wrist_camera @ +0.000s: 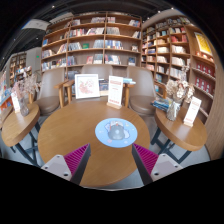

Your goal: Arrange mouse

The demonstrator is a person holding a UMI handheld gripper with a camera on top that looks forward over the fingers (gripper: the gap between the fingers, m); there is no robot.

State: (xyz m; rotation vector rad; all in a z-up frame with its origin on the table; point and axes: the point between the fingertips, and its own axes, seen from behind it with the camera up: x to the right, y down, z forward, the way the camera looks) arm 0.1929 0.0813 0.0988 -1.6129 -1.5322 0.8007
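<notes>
both fingers of my gripper (110, 160) sit at the bottom of the frame, spread wide apart with nothing between them, the magenta pads (73, 157) facing inward. beyond them, filling the upper half of the frame, i see bookshelves (95, 40) curving around the back wall, packed with books. below that, the round wooden table (70, 130) takes up the centre of the frame. smaller side tables (15, 125) sit at the left and right edges, each with display cards on it. near the upper middle, two standing signs (87, 86) rest at the far side of the table. a round light blue mat (116, 132) lies on the table just ahead of the fingers, right of centre, and the mouse (118, 129), pale grey, rests on it, well clear of both fingertips.
</notes>
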